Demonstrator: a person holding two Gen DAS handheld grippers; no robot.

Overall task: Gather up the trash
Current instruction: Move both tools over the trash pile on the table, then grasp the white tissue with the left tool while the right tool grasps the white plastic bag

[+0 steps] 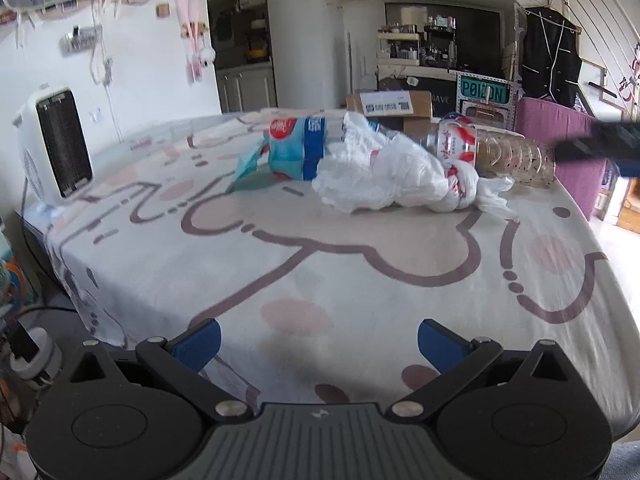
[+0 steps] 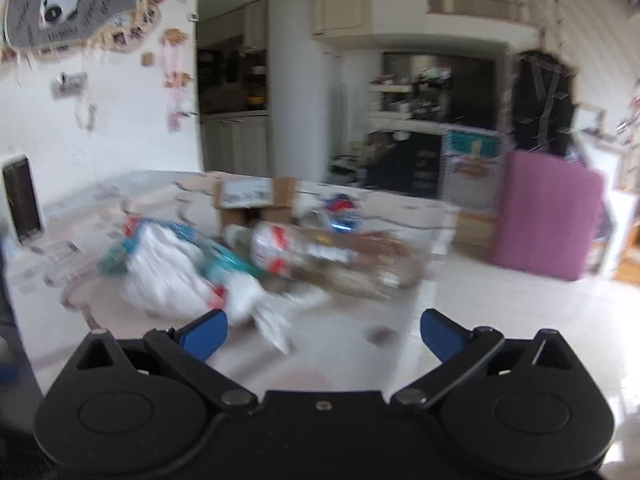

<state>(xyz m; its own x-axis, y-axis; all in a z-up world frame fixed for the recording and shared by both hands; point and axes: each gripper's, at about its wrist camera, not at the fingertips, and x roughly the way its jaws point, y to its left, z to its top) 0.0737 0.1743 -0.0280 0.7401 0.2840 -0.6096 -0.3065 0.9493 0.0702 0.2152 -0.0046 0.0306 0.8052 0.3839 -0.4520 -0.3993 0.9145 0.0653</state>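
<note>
Left wrist view: left gripper [image 1: 319, 338] low over table [image 1: 360, 280], blue fingers [image 1: 200, 342] wide apart, nothing btwn them. Trash in a row across far half of table, well ahead of fingers: knotted white bag [image 1: 384, 176] in middle, blue/teal wrapper [image 1: 292, 148] touching its left end, clear bottle [image 1: 496, 148] lying on its side behind bag's right end, red/white label. Cardboard box [image 1: 394, 110] behind pile. White heater [image 1: 54, 144] upright at table's left edge. Dark blurred shape at right edge, cannot tell what.

Right wrist view: heavy blur. Right gripper [image 2: 324, 334] also spread wide, empty, over table's near right edge. Bag [image 2: 172, 276] ahead-left, its tail near left finger [image 2: 206, 332]; bottle [image 2: 320, 256] ahead centre, box [image 2: 256, 198] behind.
</note>
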